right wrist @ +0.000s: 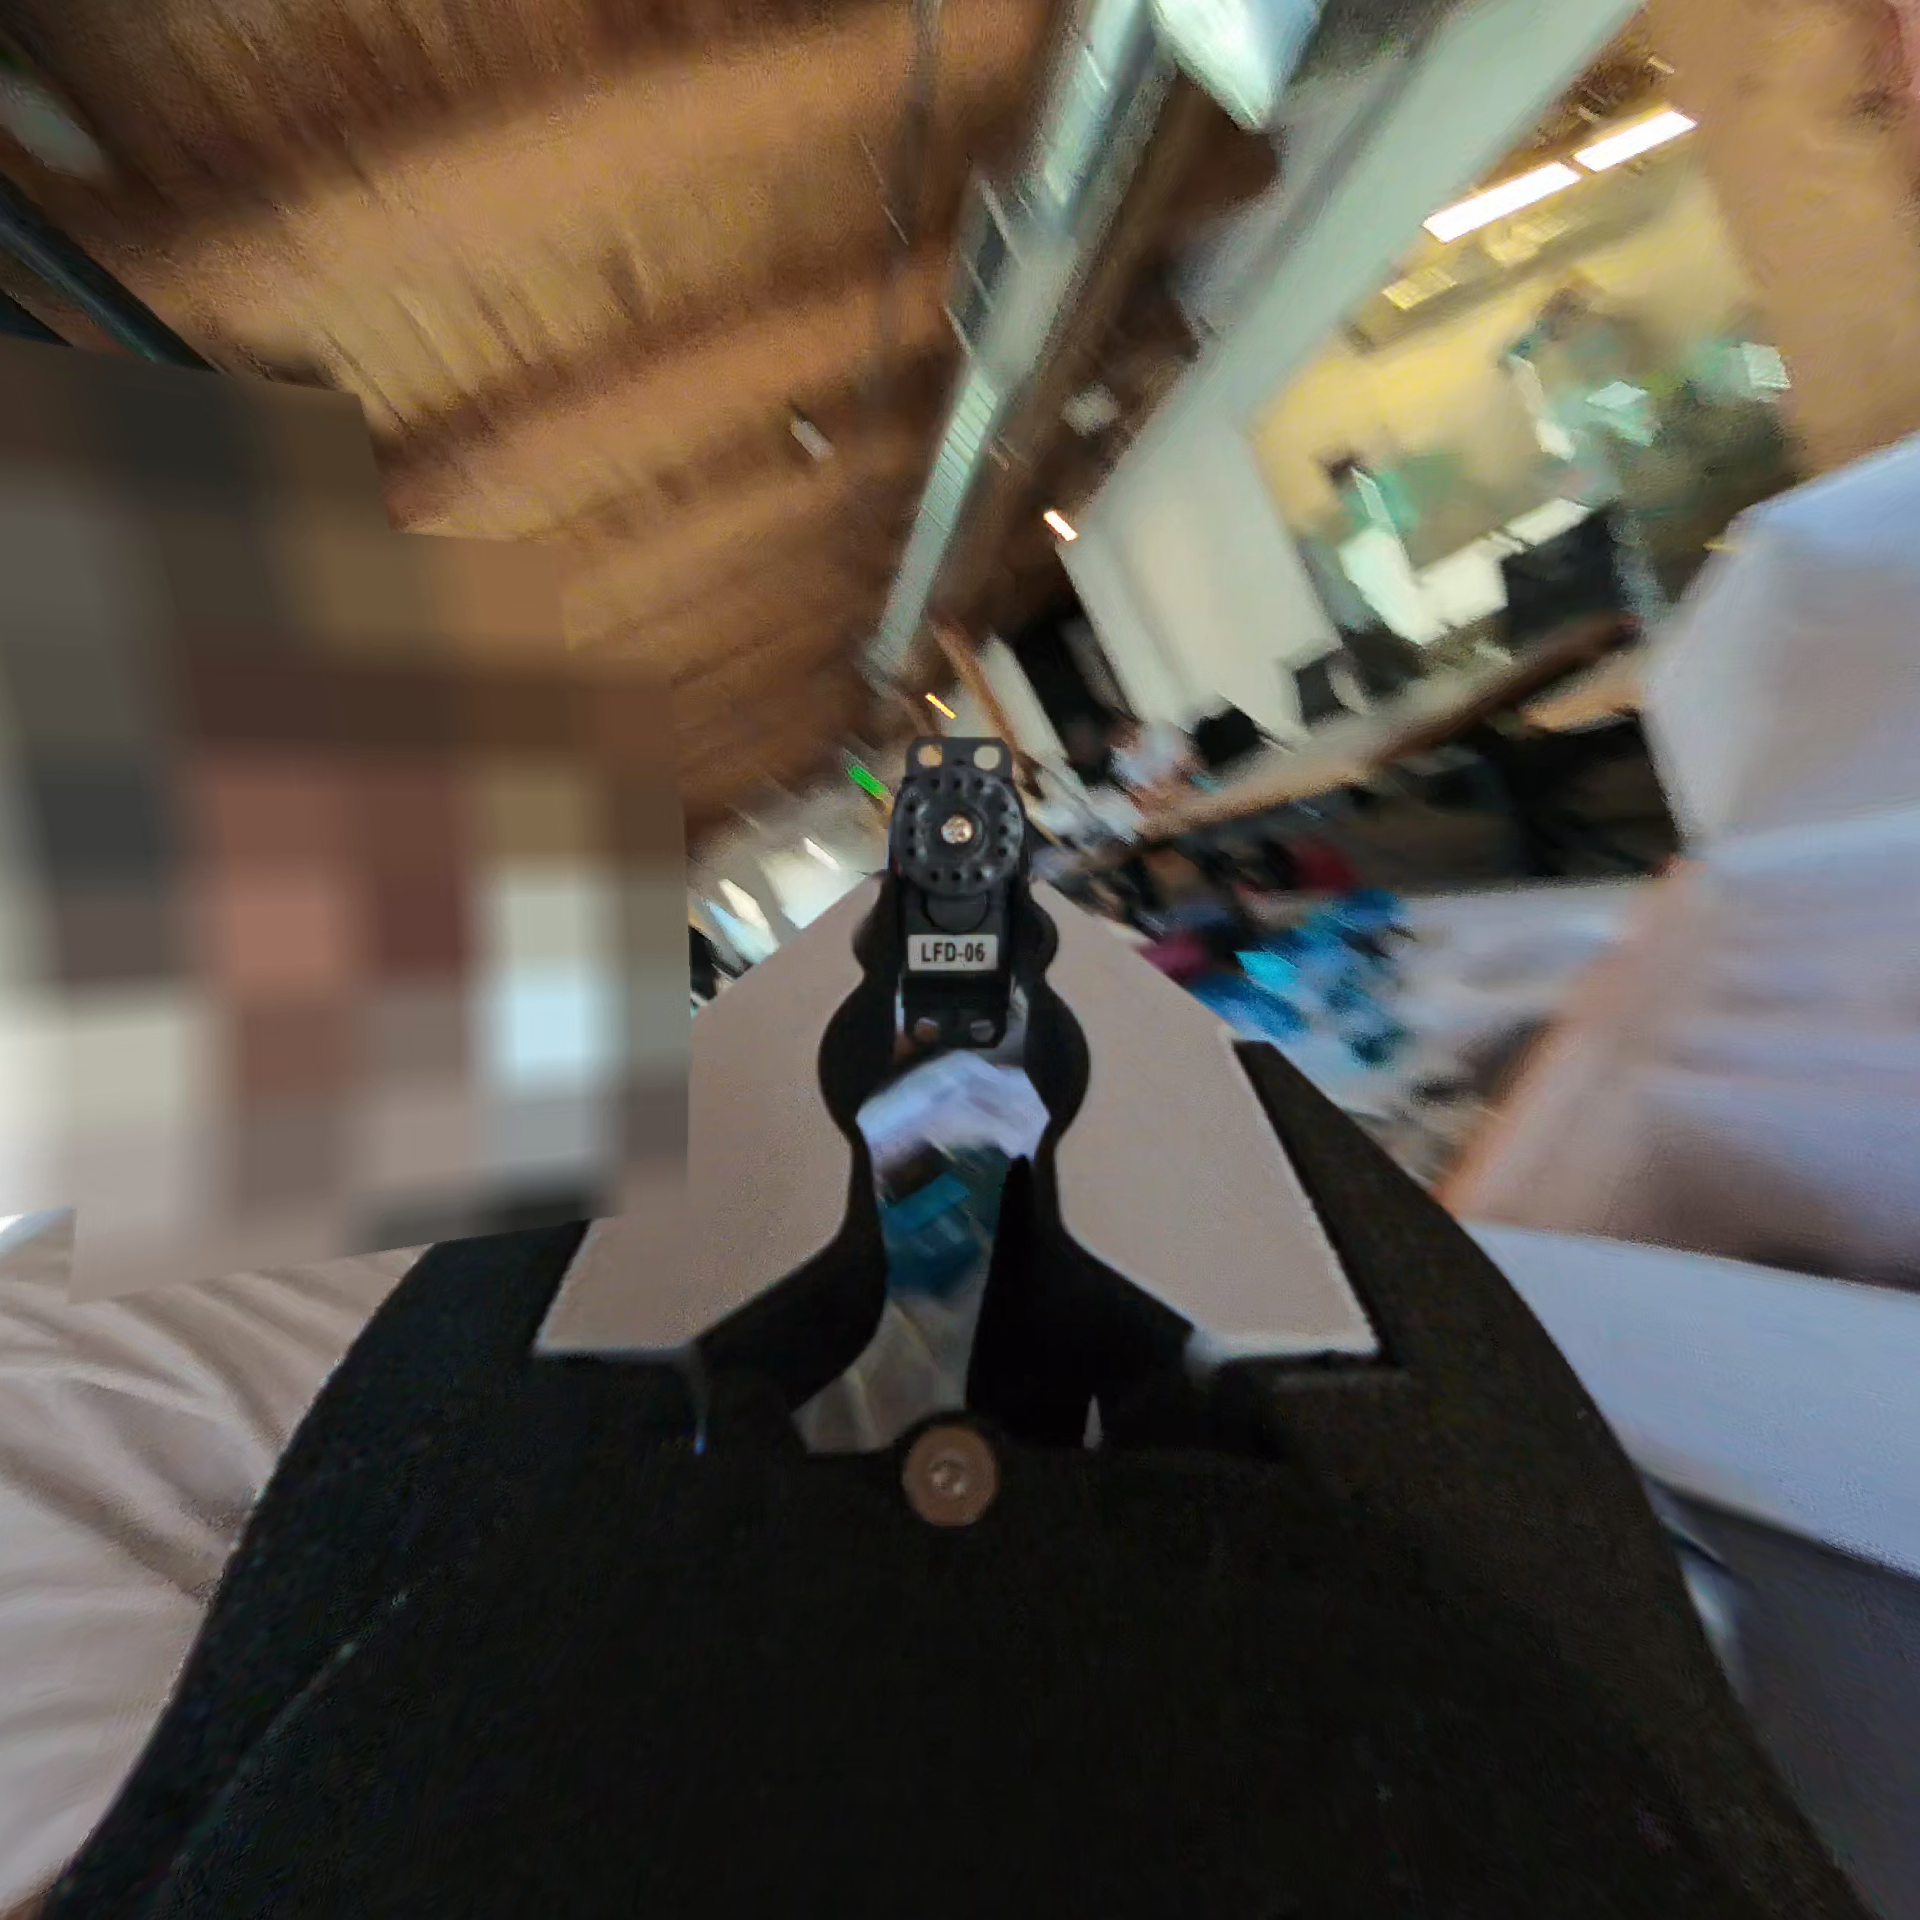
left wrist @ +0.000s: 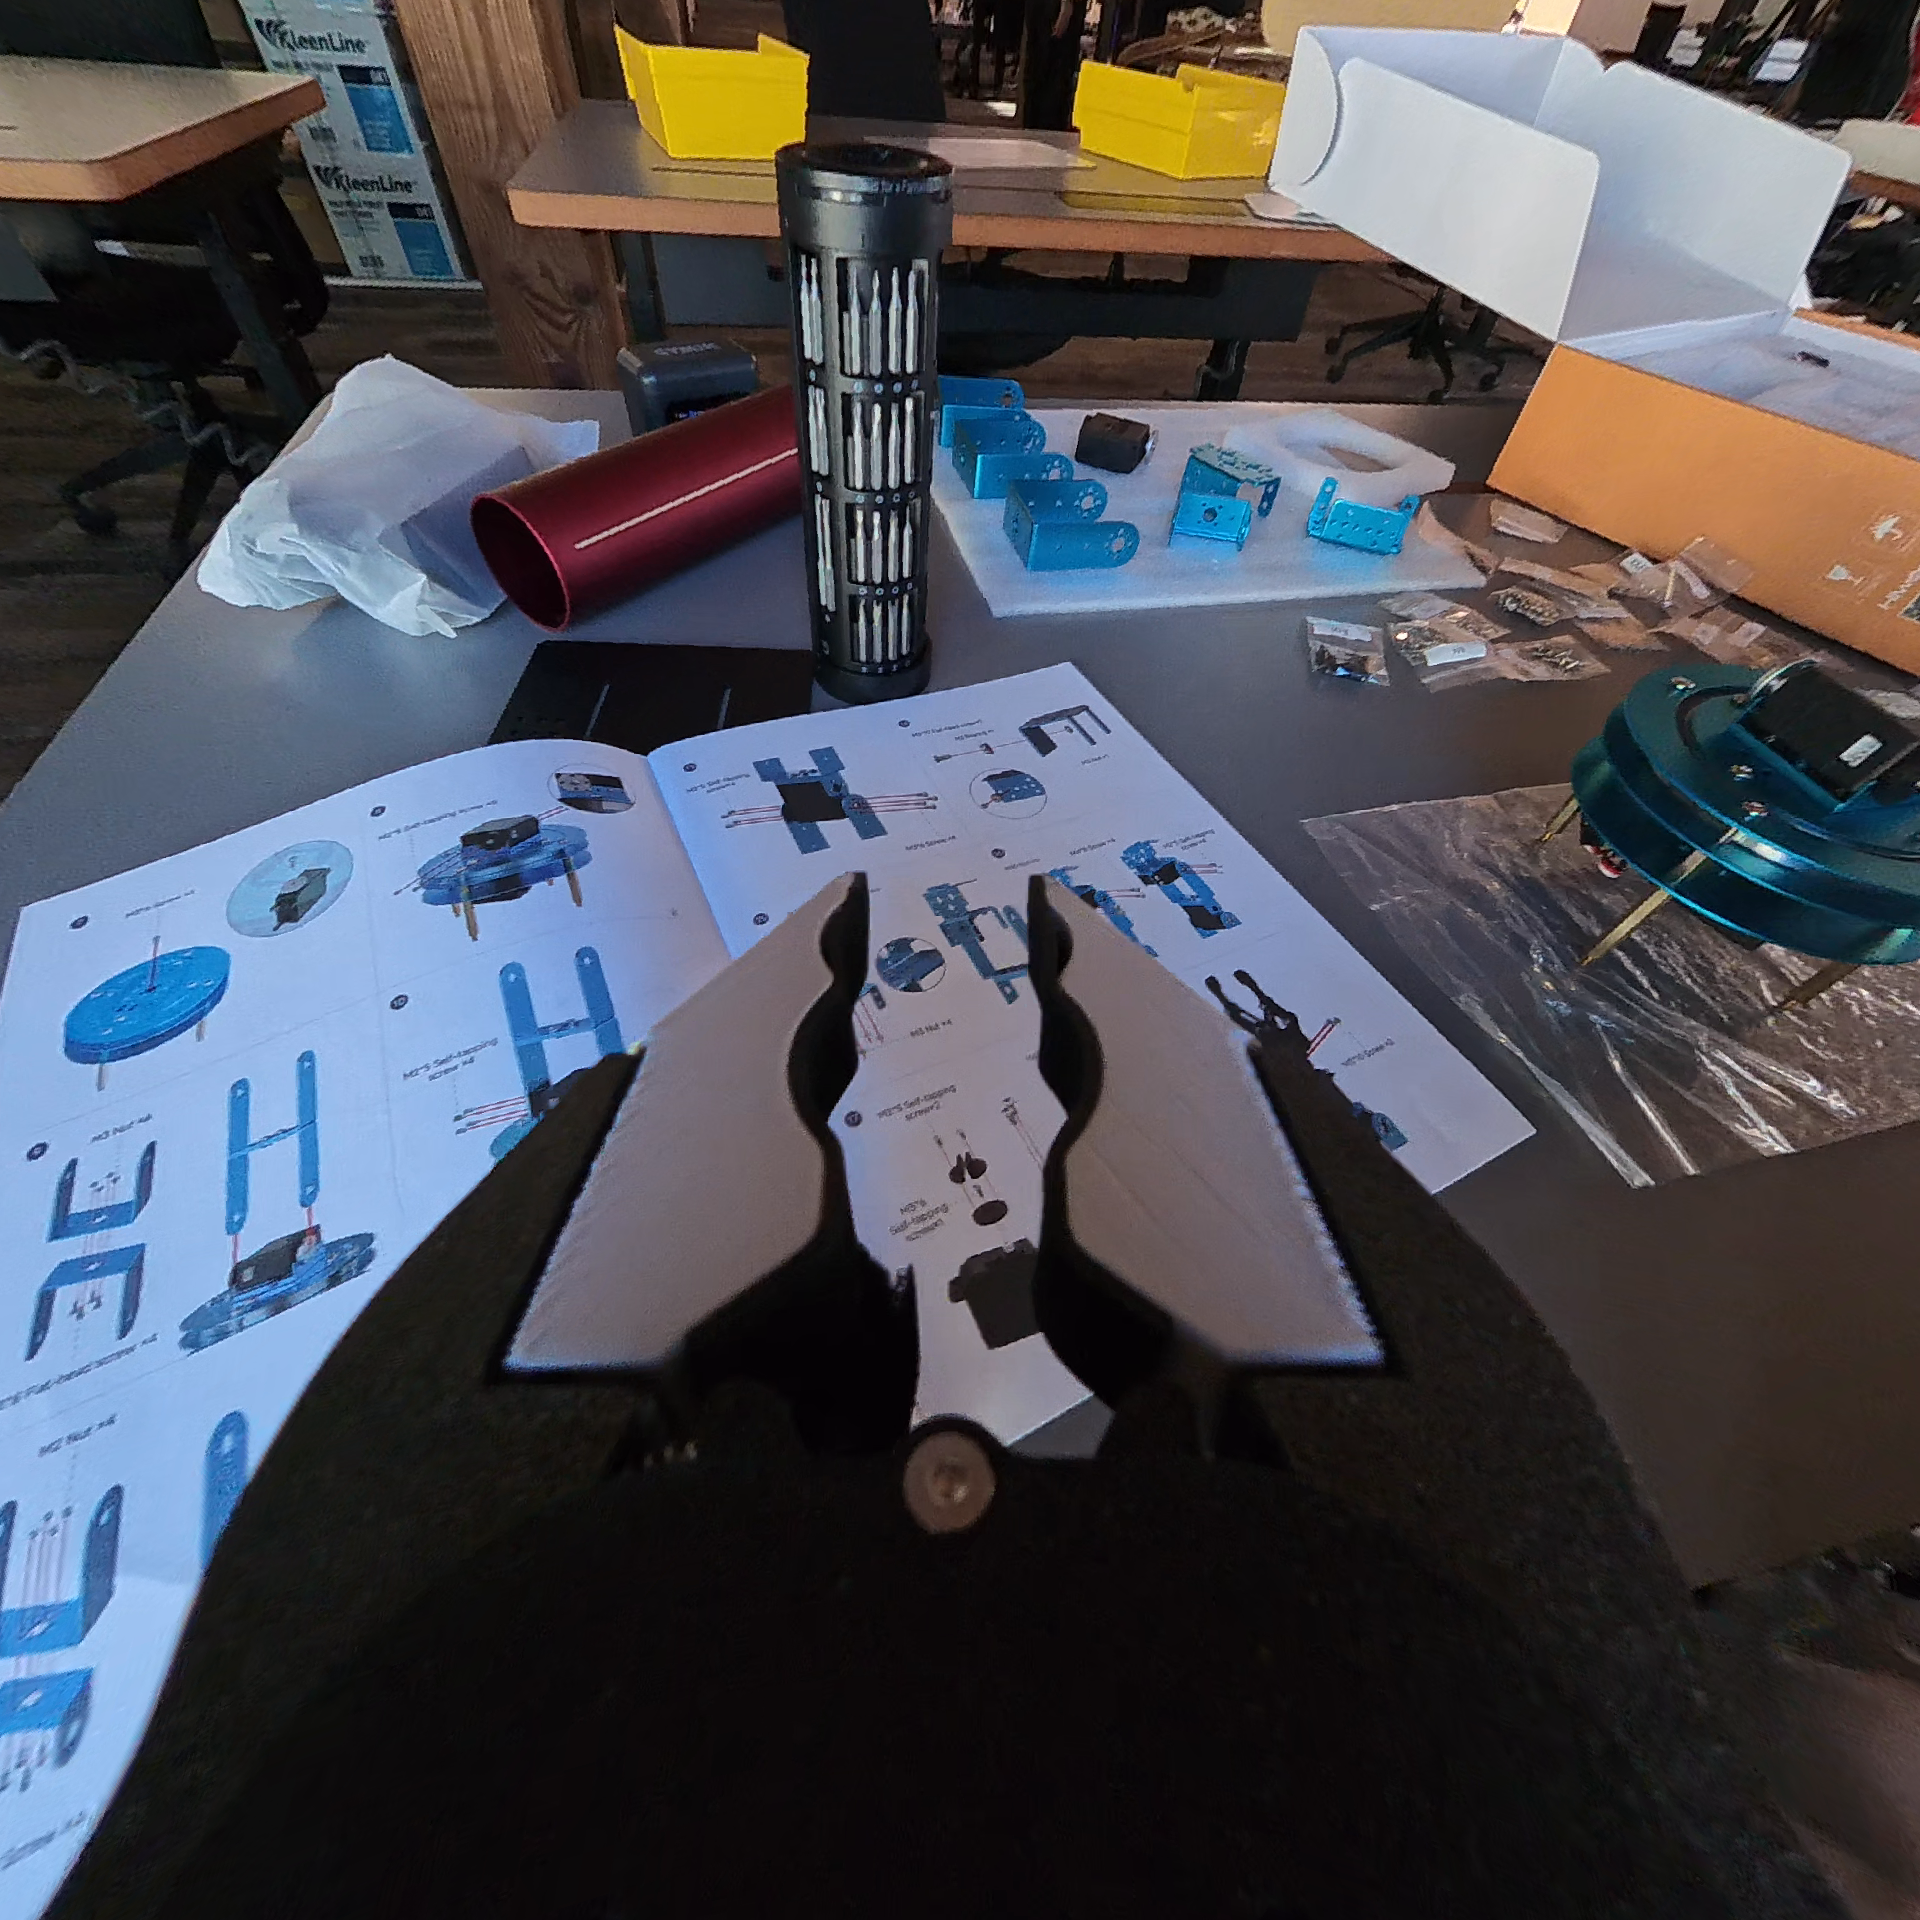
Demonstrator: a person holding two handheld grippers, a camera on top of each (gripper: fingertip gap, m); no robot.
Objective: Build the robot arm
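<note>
Above the open assembly manual [left wrist: 727, 935], left gripper [left wrist: 945, 894] hovers narrowly parted, empty.
Right gripper [right wrist: 954, 914] pinches a black servo [right wrist: 956, 894]; swinging could loosen it.

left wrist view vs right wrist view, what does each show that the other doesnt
Only the left wrist view: the left gripper, jaws open and empty, over an open instruction booklet, with a black bit holder and blue brackets beyond. Only the right wrist view: the right gripper shut on a small black servo, against a blurred room. Shared: nothing identifiable.
</note>
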